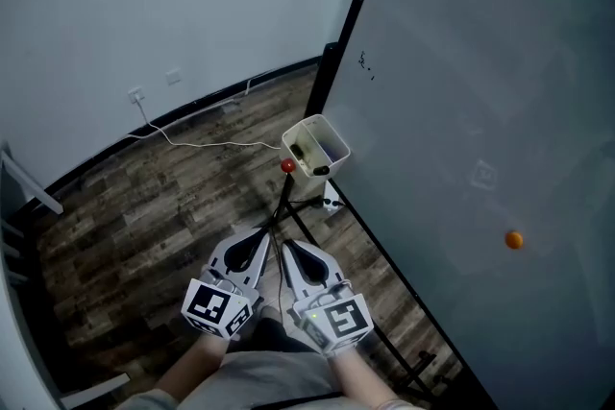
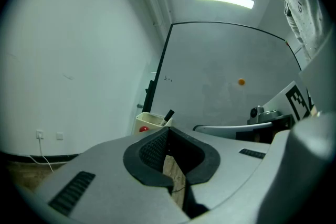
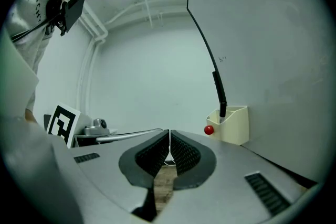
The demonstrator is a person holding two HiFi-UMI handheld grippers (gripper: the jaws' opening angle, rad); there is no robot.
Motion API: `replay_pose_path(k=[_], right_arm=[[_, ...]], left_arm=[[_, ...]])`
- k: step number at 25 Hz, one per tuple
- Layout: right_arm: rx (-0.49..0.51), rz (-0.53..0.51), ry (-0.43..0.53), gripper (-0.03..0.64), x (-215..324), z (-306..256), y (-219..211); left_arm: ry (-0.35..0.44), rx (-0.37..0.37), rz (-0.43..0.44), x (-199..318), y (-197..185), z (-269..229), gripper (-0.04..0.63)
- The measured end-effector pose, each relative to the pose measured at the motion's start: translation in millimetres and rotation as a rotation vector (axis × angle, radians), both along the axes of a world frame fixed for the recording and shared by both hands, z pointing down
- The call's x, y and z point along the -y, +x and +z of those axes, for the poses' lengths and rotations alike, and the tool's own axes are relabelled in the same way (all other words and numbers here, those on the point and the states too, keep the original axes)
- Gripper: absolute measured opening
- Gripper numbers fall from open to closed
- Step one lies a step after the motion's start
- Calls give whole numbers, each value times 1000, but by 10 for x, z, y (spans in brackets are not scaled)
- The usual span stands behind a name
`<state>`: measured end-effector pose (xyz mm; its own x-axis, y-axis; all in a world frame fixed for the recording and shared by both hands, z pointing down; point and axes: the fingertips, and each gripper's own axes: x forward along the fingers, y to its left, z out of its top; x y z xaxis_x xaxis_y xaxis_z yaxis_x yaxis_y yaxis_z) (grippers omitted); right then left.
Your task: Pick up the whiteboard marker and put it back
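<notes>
A black whiteboard marker [image 1: 320, 170] [image 2: 168, 115] [image 3: 222, 109] stands in a cream holder box [image 1: 315, 147] [image 2: 151, 121] [image 3: 234, 124] at the whiteboard's [image 1: 480, 110] lower left edge. A red ball [image 1: 286, 166] [image 3: 209, 130] sits beside the box. My left gripper [image 1: 261, 238] [image 2: 167, 131] and right gripper [image 1: 291, 250] [image 3: 169, 134] are side by side, level, well short of the box. Both are shut with nothing between the pads.
An orange magnet [image 1: 514, 240] [image 2: 241, 82] sticks to the whiteboard. The board's black stand legs [image 1: 288, 206] spread over the wooden floor [image 1: 144, 216]. A white cable [image 1: 207, 144] runs from a wall socket [image 1: 136, 95]. A white frame [image 1: 29, 187] stands at the left.
</notes>
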<state>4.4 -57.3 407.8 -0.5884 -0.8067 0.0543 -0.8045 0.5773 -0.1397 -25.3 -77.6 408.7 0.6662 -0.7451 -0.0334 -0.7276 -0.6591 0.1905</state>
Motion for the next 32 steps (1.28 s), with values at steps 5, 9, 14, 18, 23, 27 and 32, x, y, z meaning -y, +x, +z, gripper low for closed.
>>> replay_pose_path(k=[5, 9, 14, 18, 23, 27, 32], right_arm=[[1, -3, -11, 20, 251, 8, 122], [5, -15, -2, 20, 385, -23, 197], [29, -31, 7, 20, 491, 20, 284], [39, -41, -2, 20, 526, 57, 273], [20, -57, -14, 20, 585, 95, 239], [-4, -21, -19, 20, 736, 125, 314], [-5, 84, -16, 35, 972, 96, 558]], left_arm=[[-20, 7, -6, 233, 139, 4, 14], [-15, 18, -6, 355, 239, -4, 15], [0, 24, -11, 466, 370, -32, 15], [-8, 33, -11, 489, 404, 12, 15], [-20, 29, -9, 564, 406, 1, 15], [-30, 24, 16, 687, 459, 56, 15], [-19, 40, 55, 876, 519, 54, 15]])
